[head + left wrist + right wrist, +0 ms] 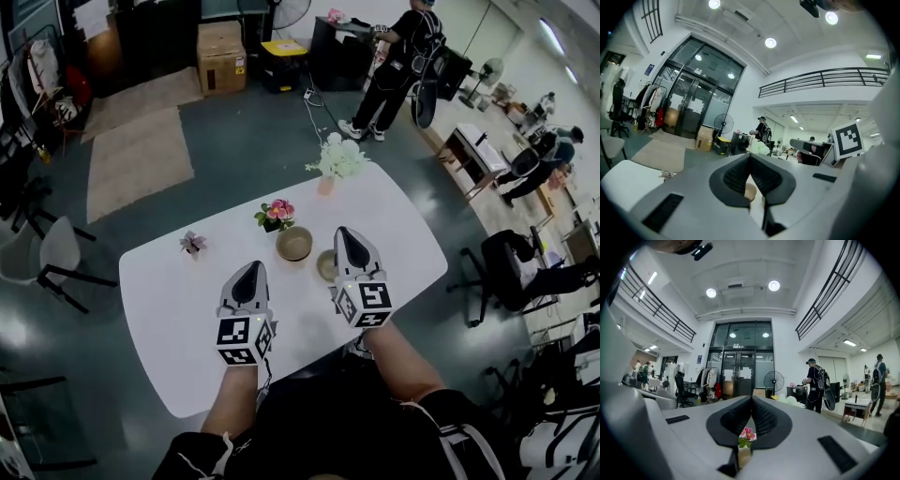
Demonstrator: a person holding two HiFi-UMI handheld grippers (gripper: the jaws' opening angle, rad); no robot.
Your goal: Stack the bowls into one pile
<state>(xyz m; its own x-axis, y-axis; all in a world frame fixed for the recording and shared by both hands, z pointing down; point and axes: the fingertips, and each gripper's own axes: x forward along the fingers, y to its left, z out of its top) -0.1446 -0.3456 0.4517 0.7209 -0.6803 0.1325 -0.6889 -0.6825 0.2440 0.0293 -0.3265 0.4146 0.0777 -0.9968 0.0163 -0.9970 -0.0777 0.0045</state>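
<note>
Two tan bowls stand apart on the white table (169,309). The larger bowl (293,244) sits near the middle, and the smaller bowl (325,265) is just right of it, half hidden by my right gripper. My right gripper (348,233) hovers shut and empty over the smaller bowl's right side. My left gripper (251,269) is shut and empty, below and left of the larger bowl. In the left gripper view the shut left gripper (750,156) shows a bowl (750,191) in the gap below the tips. The right gripper view has the right gripper (752,400) shut, with pink flowers (746,434) behind it.
A pot of pink flowers (276,215) stands just behind the larger bowl. A small flower sprig (192,243) lies to the left, and a vase of white flowers (337,159) stands at the table's far edge. Chairs (52,258) surround the table; a person (398,66) stands beyond.
</note>
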